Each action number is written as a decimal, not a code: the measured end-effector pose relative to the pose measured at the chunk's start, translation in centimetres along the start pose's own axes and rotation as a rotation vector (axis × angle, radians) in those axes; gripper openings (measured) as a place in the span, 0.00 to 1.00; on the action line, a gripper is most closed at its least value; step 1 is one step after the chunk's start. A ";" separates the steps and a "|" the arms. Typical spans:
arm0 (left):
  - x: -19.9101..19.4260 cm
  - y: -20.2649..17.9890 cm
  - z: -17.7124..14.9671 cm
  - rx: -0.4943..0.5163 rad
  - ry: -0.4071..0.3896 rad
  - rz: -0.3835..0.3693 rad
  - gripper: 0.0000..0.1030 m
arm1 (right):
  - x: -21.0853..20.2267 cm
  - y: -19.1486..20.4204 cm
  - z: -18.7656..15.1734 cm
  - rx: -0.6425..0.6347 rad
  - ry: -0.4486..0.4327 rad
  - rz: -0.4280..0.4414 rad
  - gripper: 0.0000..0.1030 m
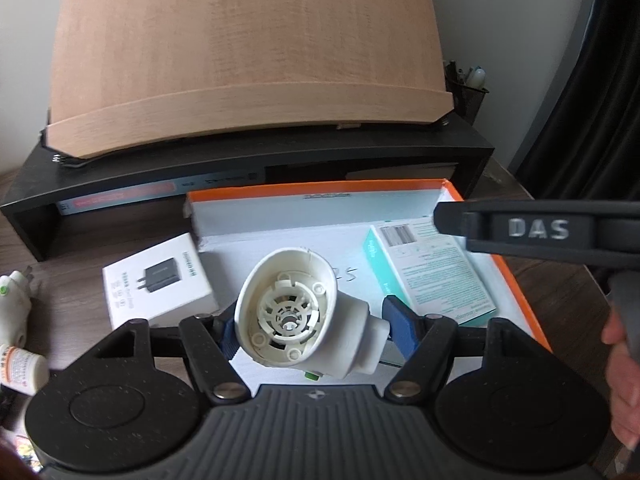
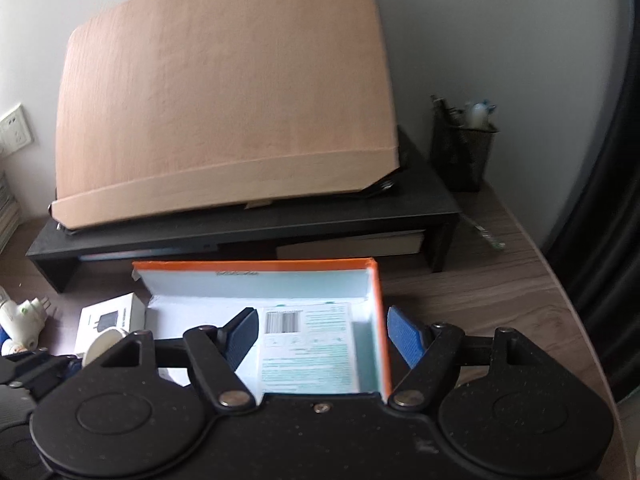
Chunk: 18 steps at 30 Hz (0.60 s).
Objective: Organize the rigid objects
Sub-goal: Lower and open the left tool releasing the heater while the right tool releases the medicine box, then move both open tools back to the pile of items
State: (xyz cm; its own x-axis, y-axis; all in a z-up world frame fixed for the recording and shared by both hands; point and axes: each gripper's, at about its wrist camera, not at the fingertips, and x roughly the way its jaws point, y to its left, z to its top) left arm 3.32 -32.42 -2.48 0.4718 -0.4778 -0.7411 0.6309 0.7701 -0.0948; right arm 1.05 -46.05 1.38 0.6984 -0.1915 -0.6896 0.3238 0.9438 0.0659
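Currently, left wrist view: our left gripper (image 1: pixel 316 326) sits half-open, clamped on the white plastic housing (image 1: pixel 298 316), held over the near-left floor of the orange-rimmed box (image 1: pixel 516 280). Beyond the right jaw, a teal carton (image 1: pixel 432 272) already lies inside. Beyond the left jaw, the white charger box (image 1: pixel 158 280) is outside it; further left a white plug (image 1: pixel 14 304) and a small bottle (image 1: pixel 20 368) also wait.

Right wrist view: our right gripper (image 2: pixel 322 338) is wide apart, holding nothing, straddling the box's right wall above the carton. One item in, one arriving, at least three left, we judge.
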 end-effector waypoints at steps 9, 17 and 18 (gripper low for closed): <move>-1.8 -1.3 0.6 0.012 -0.050 -0.051 0.85 | -3.3 -1.1 -0.6 0.030 -0.044 -0.064 0.85; -6.4 1.6 -1.1 -0.031 -0.062 0.031 0.91 | -5.4 1.1 -2.3 0.037 -0.033 -0.044 0.87; -6.8 2.0 -1.5 -0.036 -0.059 0.045 0.91 | -5.6 1.6 -2.6 0.037 -0.028 -0.038 0.88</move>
State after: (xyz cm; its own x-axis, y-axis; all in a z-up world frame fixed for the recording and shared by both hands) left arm 0.47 -26.97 1.40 0.5357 -0.4656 -0.7044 0.5861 0.8056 -0.0867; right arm -4.02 -42.81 3.45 0.7025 -0.2349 -0.6718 0.3737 0.9251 0.0673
